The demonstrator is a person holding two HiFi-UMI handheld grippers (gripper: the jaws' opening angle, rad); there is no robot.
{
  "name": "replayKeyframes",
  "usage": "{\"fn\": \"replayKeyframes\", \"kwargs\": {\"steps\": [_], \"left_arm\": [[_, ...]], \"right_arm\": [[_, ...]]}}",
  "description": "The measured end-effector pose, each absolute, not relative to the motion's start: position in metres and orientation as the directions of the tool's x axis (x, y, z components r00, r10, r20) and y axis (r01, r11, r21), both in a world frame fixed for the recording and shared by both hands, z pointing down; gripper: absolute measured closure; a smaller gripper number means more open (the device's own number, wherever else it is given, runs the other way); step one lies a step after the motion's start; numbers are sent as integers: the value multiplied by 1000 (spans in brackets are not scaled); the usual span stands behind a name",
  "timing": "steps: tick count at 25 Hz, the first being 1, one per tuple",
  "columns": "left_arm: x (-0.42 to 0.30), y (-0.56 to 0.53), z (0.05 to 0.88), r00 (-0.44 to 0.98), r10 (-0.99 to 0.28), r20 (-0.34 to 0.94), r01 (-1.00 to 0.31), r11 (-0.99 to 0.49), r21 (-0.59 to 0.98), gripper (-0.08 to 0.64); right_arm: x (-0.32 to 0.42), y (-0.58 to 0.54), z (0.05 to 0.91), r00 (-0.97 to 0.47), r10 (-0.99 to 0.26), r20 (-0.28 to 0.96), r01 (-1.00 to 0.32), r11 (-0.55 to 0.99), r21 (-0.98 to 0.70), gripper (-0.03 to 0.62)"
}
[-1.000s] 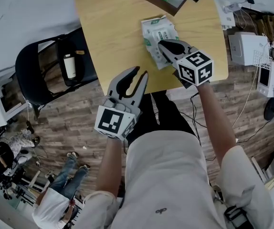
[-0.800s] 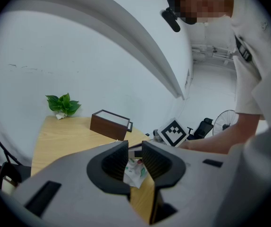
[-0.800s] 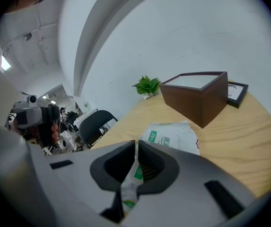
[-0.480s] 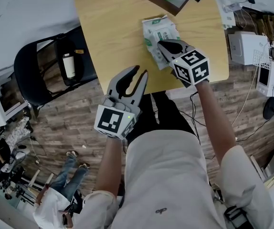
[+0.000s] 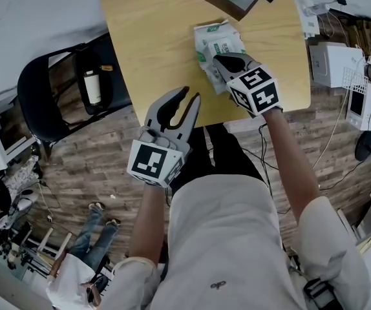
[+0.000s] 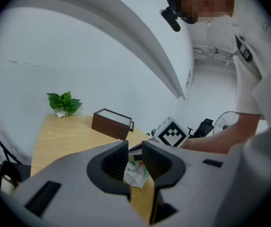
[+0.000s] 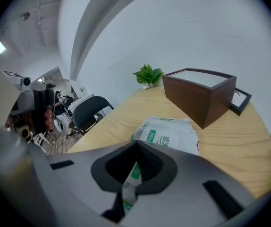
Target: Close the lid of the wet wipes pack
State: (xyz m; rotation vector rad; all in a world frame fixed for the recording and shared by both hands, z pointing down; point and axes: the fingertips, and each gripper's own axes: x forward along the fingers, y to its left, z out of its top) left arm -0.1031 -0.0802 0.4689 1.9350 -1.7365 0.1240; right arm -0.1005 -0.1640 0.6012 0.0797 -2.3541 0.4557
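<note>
**A:** The jaws of the right gripper [image 5: 219, 59] are brought right together. They have just been closing, and in the right gripper view the tips meet with nothing pinched between them.

**B:** And the other one?

**A:** The left gripper [image 5: 190, 95] has its jaws a narrow gap apart and holds nothing. It hangs off the near edge of the table [image 5: 147, 44], well apart from the work.

**B:** What does the closing mean for the job?

**A:** My guess is that shut tips make a blunt pusher, suited to pressing a lid down rather than gripping it. I'd say the press is in hand but not yet done.

**B:** Where is everything?

**A:** On the far right part of the table is the brown box [image 5: 238, 8]. Just this side of it the wet wipes pack [image 5: 221, 39] lies flat. The right gripper's tips are over the pack's near end.

**B:** Do the views differ?

**A:** Yes. In the head view the gripper covers that near end, so the lid is hidden. The right gripper view shows, through the opening behind the shut tips, a green label strip [image 7: 134, 171] and a pale flap below it. I cannot tell whether that flap is sealed. The left gripper view shows only a crumpled corner of the pack through its gap, with the right gripper's marker cube [image 6: 172, 132] beside it.
</note>
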Motion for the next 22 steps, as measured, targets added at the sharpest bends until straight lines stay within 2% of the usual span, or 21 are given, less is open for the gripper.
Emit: {"fn": "replayKeyframes", "kwargs": {"steps": [22], "left_arm": [[-106,-82,470,173,-895,411,-943,-30,331,476]], "right_arm": [[-105,-166,614,-674,96,732,-207,927,-312,594]]}}
